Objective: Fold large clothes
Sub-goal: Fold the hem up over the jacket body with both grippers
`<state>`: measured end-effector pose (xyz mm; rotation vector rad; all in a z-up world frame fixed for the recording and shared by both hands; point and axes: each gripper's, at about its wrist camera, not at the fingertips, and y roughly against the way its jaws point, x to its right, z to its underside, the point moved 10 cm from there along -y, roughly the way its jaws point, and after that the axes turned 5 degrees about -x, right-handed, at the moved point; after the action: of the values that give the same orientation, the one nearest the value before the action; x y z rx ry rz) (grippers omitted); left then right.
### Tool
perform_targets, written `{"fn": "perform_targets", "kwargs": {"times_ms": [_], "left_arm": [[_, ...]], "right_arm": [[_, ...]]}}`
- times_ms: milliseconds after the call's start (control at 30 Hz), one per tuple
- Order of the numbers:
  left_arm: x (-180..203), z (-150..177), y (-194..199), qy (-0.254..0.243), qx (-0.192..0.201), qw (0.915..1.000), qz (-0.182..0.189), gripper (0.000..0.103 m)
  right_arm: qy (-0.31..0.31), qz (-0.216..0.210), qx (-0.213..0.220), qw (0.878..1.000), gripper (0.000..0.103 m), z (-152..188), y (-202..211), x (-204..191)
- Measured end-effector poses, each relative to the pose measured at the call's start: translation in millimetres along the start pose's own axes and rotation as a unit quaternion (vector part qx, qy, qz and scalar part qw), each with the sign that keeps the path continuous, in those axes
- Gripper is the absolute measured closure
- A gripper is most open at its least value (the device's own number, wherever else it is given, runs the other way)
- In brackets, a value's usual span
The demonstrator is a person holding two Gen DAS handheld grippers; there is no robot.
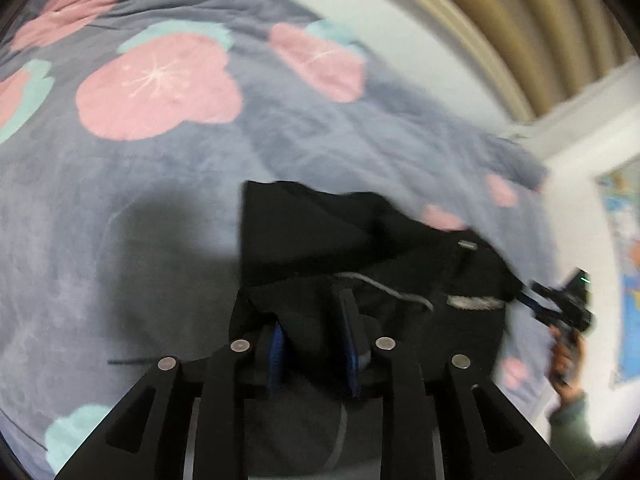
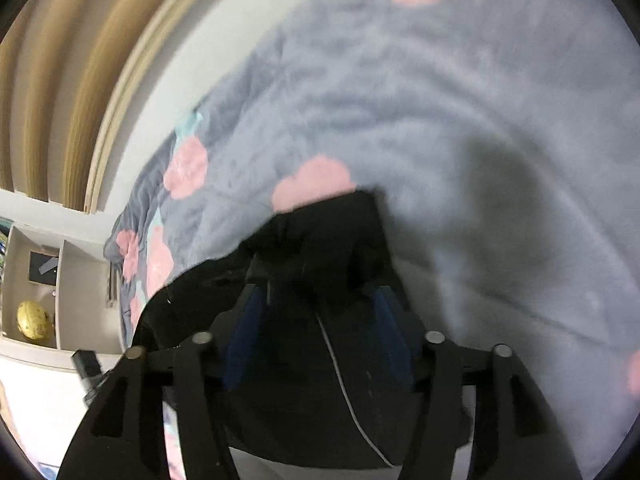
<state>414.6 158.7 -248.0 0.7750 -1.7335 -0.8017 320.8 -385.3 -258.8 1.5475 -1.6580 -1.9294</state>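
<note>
I lay the black garment (image 1: pixel 360 240) on the flowered blanket (image 1: pixel 160 160); left gripper (image 1: pixel 316 344) and right gripper (image 2: pixel 320 312) jaws parted, cloth loose between. Next: withdraw, regrasp an edge.

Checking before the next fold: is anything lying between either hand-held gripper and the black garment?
Nothing visible. The black garment already lies between the fingers of the left hand-held gripper and of the right hand-held gripper, on the floral blanket.
</note>
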Motion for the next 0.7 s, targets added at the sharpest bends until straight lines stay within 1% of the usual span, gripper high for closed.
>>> {"fn": "perform_targets", "kwargs": {"times_ms": [33,67,100,133,167,233,267,333,367,433,533,600,700], "left_arm": [[3,2,8,-0.006,0.001,0.9999,0.010,0.074],[4,4,18,-0.012,0.006,0.9999,0.011,0.065],[3,5,31,-0.019,0.019,0.9996,-0.003,0.057],[2,4,45,-0.029,0.038,0.9986,-0.020,0.040],[2,3,55,-0.035,0.055,0.9974,-0.028,0.029],[1,-3,70,-0.037,0.083,0.9951,-0.040,0.027],[1,-5,71,-0.036,0.083,0.9951,-0.040,0.027],[-3,-9,58,-0.039,0.070,0.9954,-0.053,0.027],[-6,-12,51,-0.042,0.065,0.9952,-0.061,0.027],[-14,-20,23,-0.047,0.046,0.9947,-0.080,0.027],[-30,-28,-12,-0.043,0.023,0.9944,-0.093,0.027],[-36,-35,-35,-0.043,0.008,0.9952,-0.088,0.027],[-38,-42,-58,-0.040,-0.011,0.9970,-0.065,0.027]], "right_arm": [[0.013,0.005,0.009,1.000,0.040,-1,12,-3],[0.023,0.016,0.013,1.000,0.040,-2,16,-5],[0.037,0.032,0.015,0.999,0.040,-1,18,-7],[0.054,0.052,0.013,0.997,0.040,-1,17,-9],[0.064,0.059,0.010,0.996,0.040,1,14,-10],[0.083,0.065,0.000,0.994,0.040,1,1,-14],[0.096,0.071,-0.003,0.993,0.040,-1,-11,-19],[0.119,0.089,-0.005,0.989,0.040,-5,-30,-22],[0.140,0.108,-0.003,0.984,0.040,-9,-42,-24],[0.168,0.129,0.001,0.977,0.040,-14,-55,-23],[0.192,0.142,-0.001,0.971,0.040,-19,-70,-20],[0.205,0.140,-0.005,0.969,0.040,-22,-75,-19],[0.224,0.146,-0.010,0.964,0.040,-27,-82,-14]]}}
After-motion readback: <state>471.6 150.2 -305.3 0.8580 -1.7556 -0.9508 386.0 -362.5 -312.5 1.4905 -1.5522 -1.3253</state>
